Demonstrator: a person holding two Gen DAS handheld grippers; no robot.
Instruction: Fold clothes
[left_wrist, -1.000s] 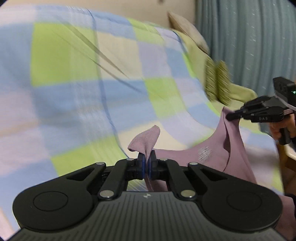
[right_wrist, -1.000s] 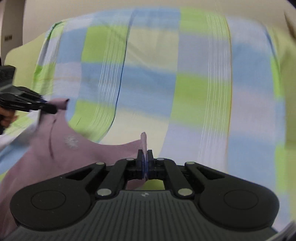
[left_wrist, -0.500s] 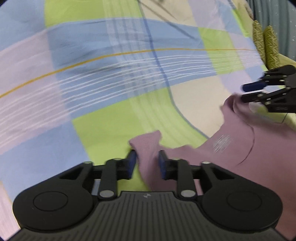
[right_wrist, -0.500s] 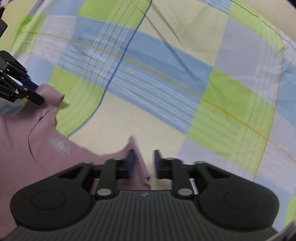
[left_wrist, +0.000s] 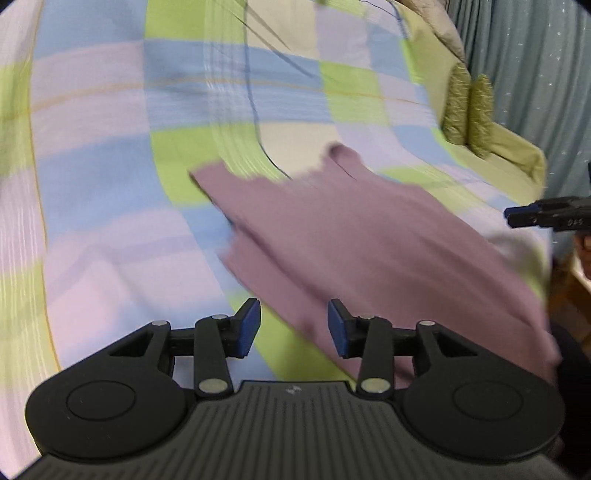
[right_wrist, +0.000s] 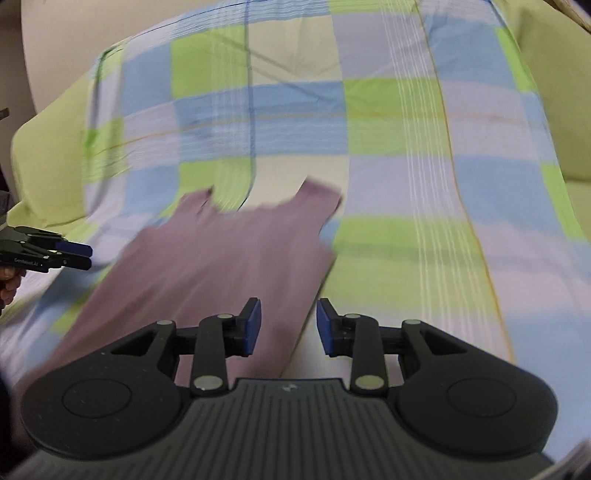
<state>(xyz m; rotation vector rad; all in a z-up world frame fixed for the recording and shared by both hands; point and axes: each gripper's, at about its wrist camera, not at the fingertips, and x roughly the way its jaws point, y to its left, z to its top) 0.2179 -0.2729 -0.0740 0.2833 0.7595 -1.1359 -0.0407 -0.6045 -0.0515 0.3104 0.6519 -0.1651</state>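
A mauve sleeveless top (left_wrist: 351, 236) lies spread flat on the checked bedspread (left_wrist: 110, 184), straps pointing away from me. My left gripper (left_wrist: 293, 328) hovers over the top's near left edge. Its jaws are opening; cloth shows between the blue pads (left_wrist: 247, 328) but they do not press on it. In the right wrist view the same top (right_wrist: 229, 258) lies left of centre. My right gripper (right_wrist: 288, 326) is over its near right edge, jaws opening, pads clear of the cloth. Each gripper shows at the other view's edge: the right gripper (left_wrist: 511, 218) and the left gripper (right_wrist: 88, 256).
The bedspread (right_wrist: 406, 147) covers the bed in blue, green and lilac squares. Two green cushions (left_wrist: 469, 107) and a beige pillow (left_wrist: 439, 26) sit at the far right, with a grey-blue curtain (left_wrist: 535, 74) behind. A hand (right_wrist: 9, 284) holds the left gripper.
Both grippers were shut on the top's shoulder straps; they have let go, opened and drawn back. The top has dropped flat onto the bedspread.
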